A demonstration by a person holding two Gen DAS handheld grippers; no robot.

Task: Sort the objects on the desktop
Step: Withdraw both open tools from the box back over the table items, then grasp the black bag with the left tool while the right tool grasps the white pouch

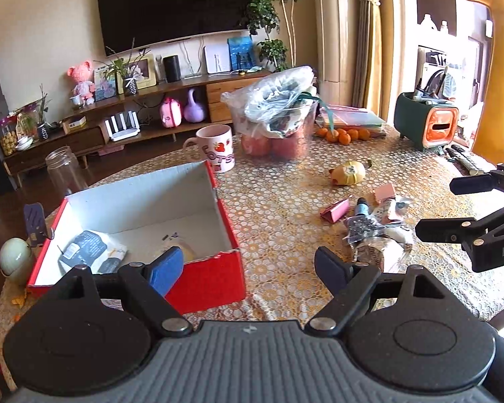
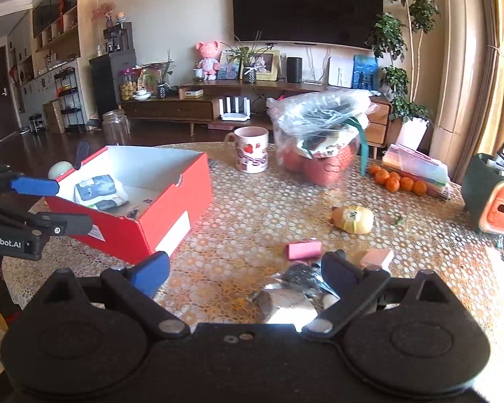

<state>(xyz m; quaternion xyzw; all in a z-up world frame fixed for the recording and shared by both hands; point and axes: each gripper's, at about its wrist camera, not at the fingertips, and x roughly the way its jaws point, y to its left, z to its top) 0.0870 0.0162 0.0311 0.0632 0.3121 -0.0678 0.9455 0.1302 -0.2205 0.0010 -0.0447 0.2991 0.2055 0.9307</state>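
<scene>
A pink mug (image 1: 215, 147) is standing just beside a plastic bag of fruit (image 1: 275, 114) at the table's far side, tangerines (image 1: 344, 134) are lying near a green and orange holder (image 1: 426, 124), while a television (image 2: 307, 6) is hanging above a wooden cabinet (image 2: 191, 107) and a yellow giraffe figure (image 1: 494, 67) is standing by the window.

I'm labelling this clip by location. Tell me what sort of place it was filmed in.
Most likely a home living room: a large black wall-mounted television hangs above a low wooden media cabinet, and the round lace-covered table holds a pink strawberry mug.
</scene>
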